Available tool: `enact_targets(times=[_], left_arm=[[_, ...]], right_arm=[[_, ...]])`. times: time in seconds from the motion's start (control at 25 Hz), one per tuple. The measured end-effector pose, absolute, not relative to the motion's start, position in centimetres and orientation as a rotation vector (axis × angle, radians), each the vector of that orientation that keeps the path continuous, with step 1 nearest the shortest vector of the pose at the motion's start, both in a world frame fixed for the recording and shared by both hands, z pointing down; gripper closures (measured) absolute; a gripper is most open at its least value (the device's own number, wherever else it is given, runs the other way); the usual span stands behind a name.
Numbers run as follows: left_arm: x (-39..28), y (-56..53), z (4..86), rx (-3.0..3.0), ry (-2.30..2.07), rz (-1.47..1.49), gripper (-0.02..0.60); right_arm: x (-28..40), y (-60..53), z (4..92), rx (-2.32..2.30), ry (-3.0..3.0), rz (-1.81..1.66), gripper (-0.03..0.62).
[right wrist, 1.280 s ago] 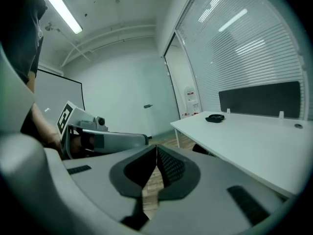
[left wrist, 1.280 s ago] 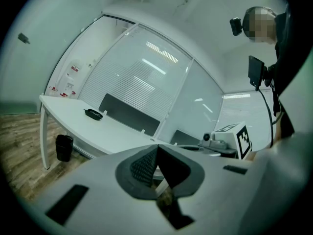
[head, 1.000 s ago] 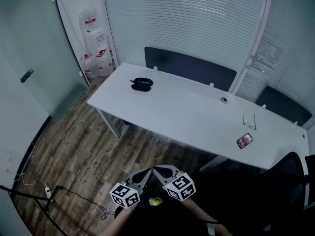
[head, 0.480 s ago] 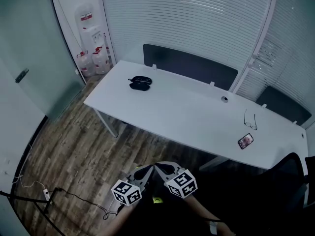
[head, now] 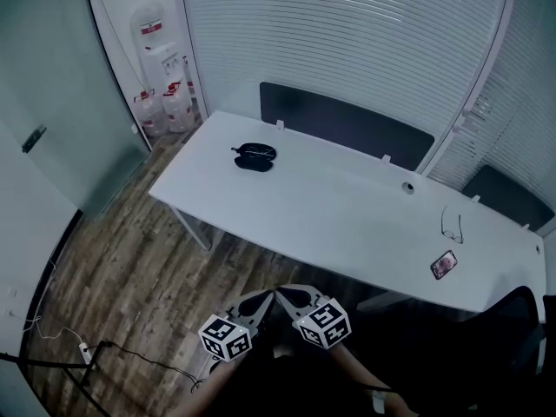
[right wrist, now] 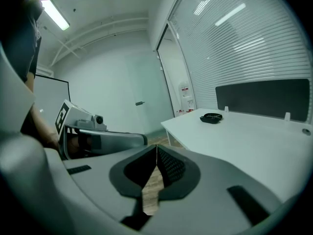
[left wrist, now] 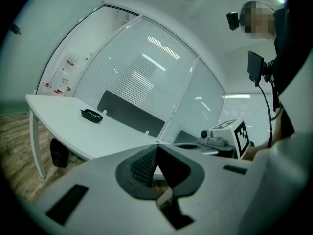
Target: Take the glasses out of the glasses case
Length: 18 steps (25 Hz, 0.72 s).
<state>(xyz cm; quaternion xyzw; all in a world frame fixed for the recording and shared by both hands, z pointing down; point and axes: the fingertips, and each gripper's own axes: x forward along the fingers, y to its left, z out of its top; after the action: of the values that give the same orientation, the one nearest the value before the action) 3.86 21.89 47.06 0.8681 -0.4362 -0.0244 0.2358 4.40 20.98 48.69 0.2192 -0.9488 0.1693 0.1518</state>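
Observation:
A black glasses case [head: 254, 156] lies open near the far left end of the long white table [head: 347, 211]; it also shows small in the left gripper view [left wrist: 91, 115] and the right gripper view [right wrist: 211, 117]. A pair of glasses [head: 451, 225] rests on the table's right part, well away from the case. Both grippers hang low in front of me, far short of the table. My left gripper [head: 260, 301] and right gripper [head: 280, 295] are shut, jaw tips touching, with nothing between them.
A phone [head: 444, 265] lies near the table's front right edge, and a small round fitting [head: 407, 187] sits by the dark back screen [head: 344, 125]. Water bottles and a dispenser [head: 162, 89] stand at the far left corner. Cables [head: 113, 354] trail over the wooden floor.
The view has swung slightly, so the table and case sit a little lower and further right. Both grippers stay shut, low and close together, drifted slightly down in the picture.

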Motion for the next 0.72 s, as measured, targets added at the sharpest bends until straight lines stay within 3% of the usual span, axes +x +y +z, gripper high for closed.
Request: enact_targets(times=[0.72], left_arm=[[-4.0,11.1,46.3,2.395,-1.118,-0.074,0.571]], right_arm=[[-3.3,10.2,48.3,0.707,-2.676,0.509,0.576]])
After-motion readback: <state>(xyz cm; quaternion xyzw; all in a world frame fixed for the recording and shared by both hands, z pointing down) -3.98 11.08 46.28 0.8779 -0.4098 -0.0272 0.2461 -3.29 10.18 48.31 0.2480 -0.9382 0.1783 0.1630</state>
